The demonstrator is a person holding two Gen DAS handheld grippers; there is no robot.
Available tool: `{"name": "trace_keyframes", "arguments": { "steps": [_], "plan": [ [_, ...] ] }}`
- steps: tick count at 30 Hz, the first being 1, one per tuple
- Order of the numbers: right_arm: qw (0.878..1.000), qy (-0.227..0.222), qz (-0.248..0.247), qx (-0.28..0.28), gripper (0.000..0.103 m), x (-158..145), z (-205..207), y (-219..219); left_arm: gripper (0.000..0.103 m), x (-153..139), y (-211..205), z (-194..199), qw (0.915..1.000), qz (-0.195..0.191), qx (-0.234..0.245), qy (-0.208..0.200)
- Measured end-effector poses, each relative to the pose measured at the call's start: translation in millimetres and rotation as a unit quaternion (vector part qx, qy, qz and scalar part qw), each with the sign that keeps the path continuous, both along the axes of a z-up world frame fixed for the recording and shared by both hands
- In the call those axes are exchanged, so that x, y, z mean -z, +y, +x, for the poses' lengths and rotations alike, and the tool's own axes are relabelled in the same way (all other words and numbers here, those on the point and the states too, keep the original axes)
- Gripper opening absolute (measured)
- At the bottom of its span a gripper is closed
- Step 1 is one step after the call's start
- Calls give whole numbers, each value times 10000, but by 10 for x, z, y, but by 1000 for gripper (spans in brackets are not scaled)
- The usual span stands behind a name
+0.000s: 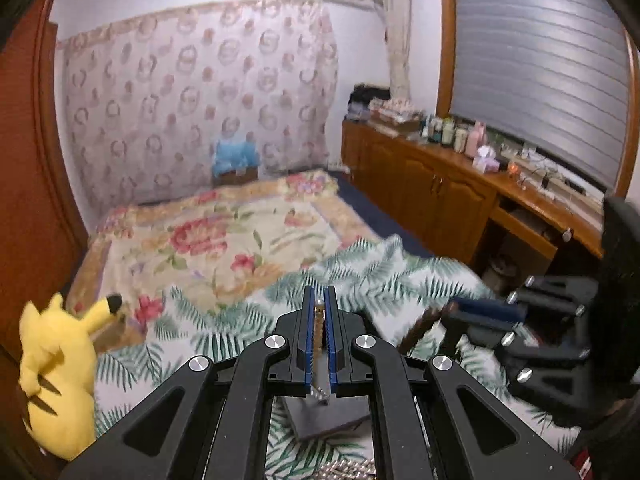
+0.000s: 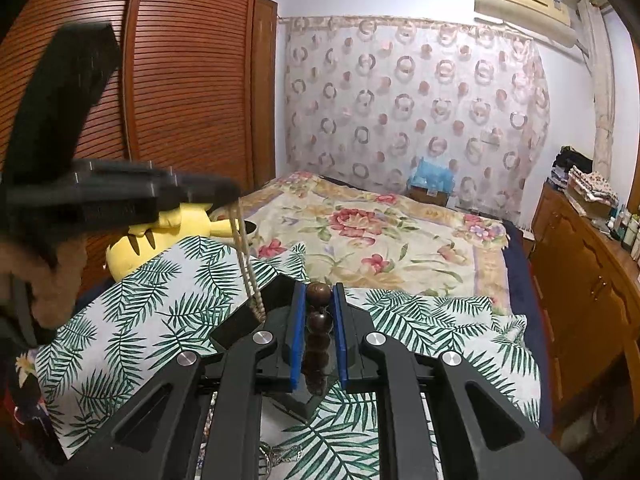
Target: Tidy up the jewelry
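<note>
Bed (image 1: 208, 240) fills both views; palm-leaf cloth (image 2: 160, 292) lies over its near end. On that cloth: dark flat stand (image 1: 332, 416), below your grippers. Your left gripper (image 1: 319, 320) is clenched on a pale bead strand (image 1: 319, 332), hanging toward the stand. Your right gripper (image 2: 319, 320) is clamped on a dark wooden bead bracelet (image 2: 319, 320), raised above the cloth.
</note>
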State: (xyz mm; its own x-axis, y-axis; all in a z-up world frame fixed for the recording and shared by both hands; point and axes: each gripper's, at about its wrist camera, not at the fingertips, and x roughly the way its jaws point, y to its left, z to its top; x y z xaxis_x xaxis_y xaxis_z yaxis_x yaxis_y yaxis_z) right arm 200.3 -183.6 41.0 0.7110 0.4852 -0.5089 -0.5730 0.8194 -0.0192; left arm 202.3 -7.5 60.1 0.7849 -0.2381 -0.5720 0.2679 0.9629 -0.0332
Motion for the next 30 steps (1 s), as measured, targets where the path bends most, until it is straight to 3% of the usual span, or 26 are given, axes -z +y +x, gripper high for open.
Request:
{"name": "trace_keyframes", "arguments": {
  "steps": [5, 9, 20, 25, 28, 30],
  "plan": [
    [10000, 66, -69, 30, 15, 102, 134, 83, 5, 375, 103, -23, 9994, 36, -82, 325],
    [9997, 104, -200, 88, 15, 196, 283, 169, 17, 581, 199, -187, 9990, -47, -131, 419],
    [9978, 290, -505, 324, 15, 526, 715, 366, 19, 1089, 426, -634, 9971, -98, -288, 691],
    [9987, 290, -380, 168, 36, 556, 552, 393, 32, 1110, 459, -849, 9972, -245, -301, 643],
    [9992, 282, -292, 56, 36, 542, 353, 358, 34, 1121, 441, -968, 9974, -196, -327, 612],
    [9994, 248, -255, -49, 36, 545, 167, 325, 41, 1136, 430, -1048, 9975, -225, -302, 592]
  ]
}}
